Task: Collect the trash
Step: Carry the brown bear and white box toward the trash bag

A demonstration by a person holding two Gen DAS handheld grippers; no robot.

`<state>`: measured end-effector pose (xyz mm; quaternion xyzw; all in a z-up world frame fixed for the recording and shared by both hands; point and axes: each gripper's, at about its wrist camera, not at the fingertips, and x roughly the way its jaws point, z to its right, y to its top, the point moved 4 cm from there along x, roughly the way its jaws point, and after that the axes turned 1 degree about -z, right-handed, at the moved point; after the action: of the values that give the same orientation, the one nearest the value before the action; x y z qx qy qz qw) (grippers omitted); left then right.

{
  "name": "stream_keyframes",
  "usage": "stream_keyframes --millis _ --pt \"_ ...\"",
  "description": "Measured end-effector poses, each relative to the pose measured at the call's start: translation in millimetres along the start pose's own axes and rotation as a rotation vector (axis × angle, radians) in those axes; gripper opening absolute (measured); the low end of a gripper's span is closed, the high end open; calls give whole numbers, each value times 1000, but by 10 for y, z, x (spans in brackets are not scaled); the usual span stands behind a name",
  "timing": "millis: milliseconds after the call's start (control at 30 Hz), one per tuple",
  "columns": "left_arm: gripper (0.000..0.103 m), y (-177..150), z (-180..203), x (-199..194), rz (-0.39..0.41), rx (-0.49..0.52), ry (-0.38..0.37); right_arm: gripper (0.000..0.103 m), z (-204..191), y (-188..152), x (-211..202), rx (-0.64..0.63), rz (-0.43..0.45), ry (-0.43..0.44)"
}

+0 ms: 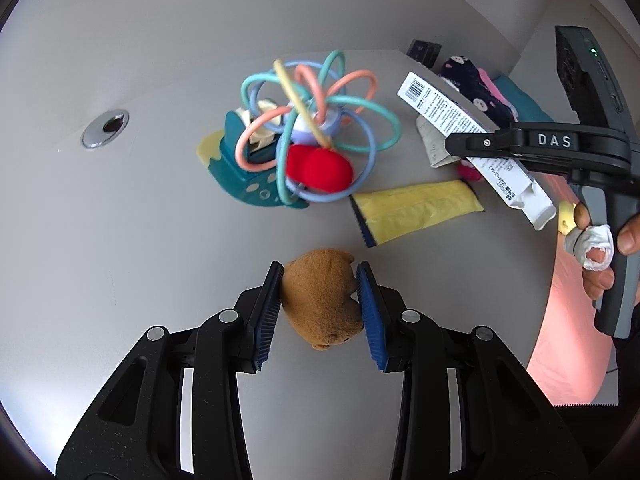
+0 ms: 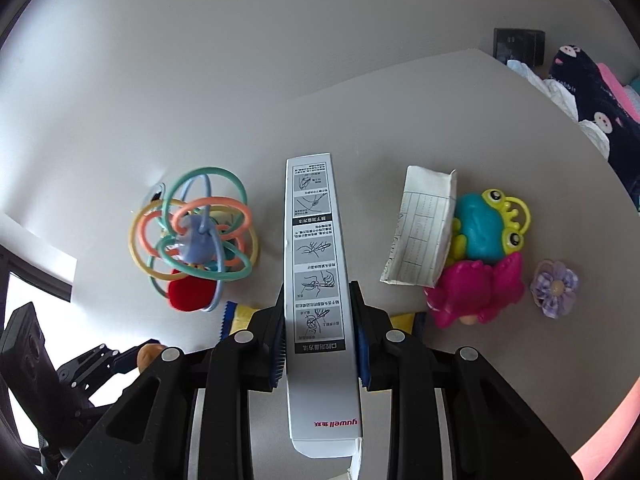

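My left gripper (image 1: 320, 308) is shut on a small brown plush bear (image 1: 322, 300), held just above the grey table (image 1: 140, 220). My right gripper (image 2: 320, 332) is shut on a long white printed carton (image 2: 316, 280), lifted over the table; the carton also shows in the left wrist view (image 1: 472, 136), held by the right gripper's black body (image 1: 560, 148). A yellow wrapper (image 1: 416, 208) lies flat between the two grippers. A folded printed paper (image 2: 420, 228) lies to the right of the carton.
A ring-ball toy (image 1: 312, 128) sits on a teal dinosaur toy (image 1: 244, 176) with a red plush (image 1: 320, 168). A frog toy (image 2: 488, 224), pink toy (image 2: 476, 292) and purple flower (image 2: 554, 288) lie right. Clothes (image 2: 592, 100) are piled at the back right. A cable hole (image 1: 106, 128) is at left.
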<state>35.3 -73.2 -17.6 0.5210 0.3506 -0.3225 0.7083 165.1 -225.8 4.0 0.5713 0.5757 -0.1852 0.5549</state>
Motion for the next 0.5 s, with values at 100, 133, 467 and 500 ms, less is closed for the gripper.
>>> stream_keyframes --millis 100,133,467,500 --pt "37 -6 48 -109 12 20 -7 29 -12 12 -119 15 22 10" --pt "37 5 81 -125 15 29 -11 29 3 -4 -186 21 33 12" --pt "37 126 654 -198 17 137 -78 29 331 -278 -771 110 130 21" --pt "37 141 727 -186 16 149 -83 29 399 -333 -853 123 141 16"
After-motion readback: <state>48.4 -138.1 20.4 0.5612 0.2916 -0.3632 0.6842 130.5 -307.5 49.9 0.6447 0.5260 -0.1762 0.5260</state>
